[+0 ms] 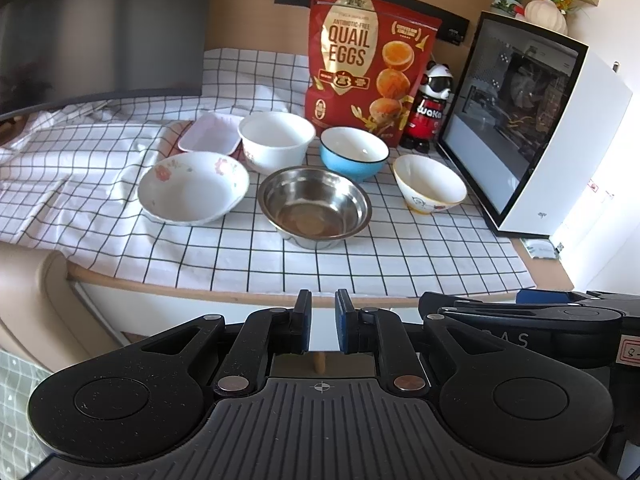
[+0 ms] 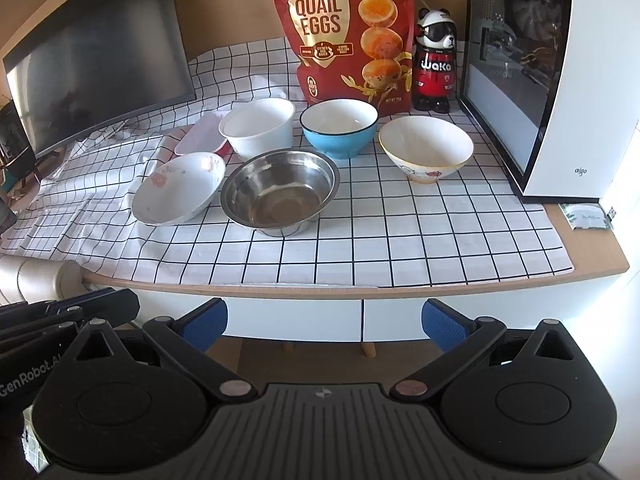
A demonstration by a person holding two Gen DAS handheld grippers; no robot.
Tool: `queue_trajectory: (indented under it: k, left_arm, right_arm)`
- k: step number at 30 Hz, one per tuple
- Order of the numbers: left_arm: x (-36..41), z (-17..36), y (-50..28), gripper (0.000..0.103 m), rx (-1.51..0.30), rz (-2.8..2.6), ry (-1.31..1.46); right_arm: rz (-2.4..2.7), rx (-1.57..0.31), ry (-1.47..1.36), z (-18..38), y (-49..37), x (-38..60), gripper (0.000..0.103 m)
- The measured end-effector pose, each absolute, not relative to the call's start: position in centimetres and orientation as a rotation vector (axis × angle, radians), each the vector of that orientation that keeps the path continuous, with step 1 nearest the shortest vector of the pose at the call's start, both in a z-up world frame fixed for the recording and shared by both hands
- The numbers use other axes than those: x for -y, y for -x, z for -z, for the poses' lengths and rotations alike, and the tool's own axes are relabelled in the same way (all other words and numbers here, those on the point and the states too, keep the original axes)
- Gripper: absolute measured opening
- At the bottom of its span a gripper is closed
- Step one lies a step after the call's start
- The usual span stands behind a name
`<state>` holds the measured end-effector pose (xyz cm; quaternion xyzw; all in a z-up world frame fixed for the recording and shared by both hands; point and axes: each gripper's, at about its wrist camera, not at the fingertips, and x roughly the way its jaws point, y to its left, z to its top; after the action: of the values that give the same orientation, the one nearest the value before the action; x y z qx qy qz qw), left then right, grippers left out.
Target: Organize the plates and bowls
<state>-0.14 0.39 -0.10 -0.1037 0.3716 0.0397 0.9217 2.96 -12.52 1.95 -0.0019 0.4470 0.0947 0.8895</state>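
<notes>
Several dishes stand on the checked cloth: a steel bowl (image 1: 314,206) (image 2: 280,192) in front, a flowered shallow bowl (image 1: 192,188) (image 2: 178,188) to its left, a tall white bowl (image 1: 276,140) (image 2: 258,126), a blue bowl (image 1: 354,152) (image 2: 339,126), a cream bowl with a painted base (image 1: 430,188) (image 2: 426,146) at the right, and a pink-white tray (image 1: 210,134) (image 2: 200,134) behind. My left gripper (image 1: 323,300) hangs before the table edge, shut with nothing in it. My right gripper (image 2: 324,312) is open and empty, also short of the table.
A red quail-egg bag (image 1: 370,64) (image 2: 344,32) and a panda bottle (image 1: 430,108) (image 2: 436,60) stand behind the bowls. A white glass-sided computer case (image 1: 532,132) (image 2: 560,80) blocks the right. A dark monitor (image 1: 100,32) (image 2: 100,68) stands at the left. The cloth is wrinkled at the left.
</notes>
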Motion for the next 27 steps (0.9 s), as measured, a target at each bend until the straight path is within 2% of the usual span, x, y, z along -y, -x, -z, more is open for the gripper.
queue_trajectory:
  k: [27]
  left_arm:
    - [-1.07,0.07,0.09,0.015,-0.776,-0.105,0.239]
  right_arm:
    - [-0.204,-0.939,0.010,-1.68,-3.04,11.69,0.103]
